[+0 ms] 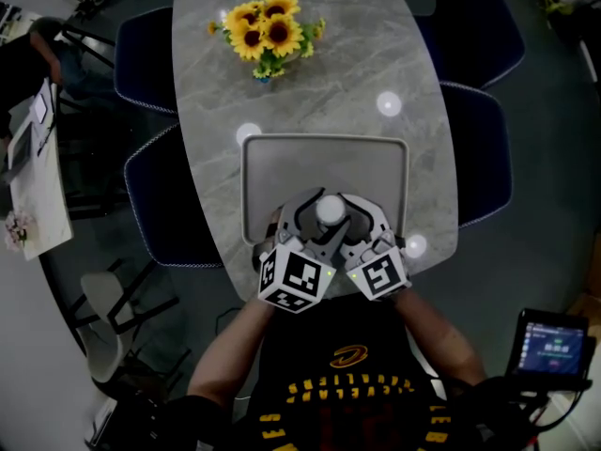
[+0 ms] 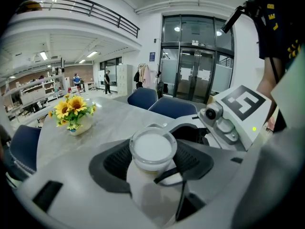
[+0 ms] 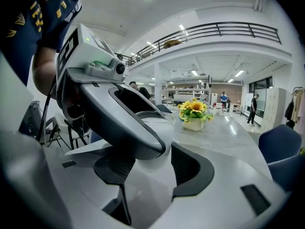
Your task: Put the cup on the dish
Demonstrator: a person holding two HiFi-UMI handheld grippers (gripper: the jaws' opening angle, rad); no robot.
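- The left hand-held gripper [image 2: 153, 163] and right hand-held gripper [image 3: 147, 161] both clamp the cup [image 1: 329, 209] over the dish [image 1: 282, 167] — an uneven release could tip it
- Their crowded jaws may snag and jolt it

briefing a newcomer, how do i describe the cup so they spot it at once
On the grey marble table, find the pale rectangular tray at its near end. At the tray's near edge, the left gripper and right gripper both clamp the cup: round, milky white, unlike the yellow sunflowers at the far end.
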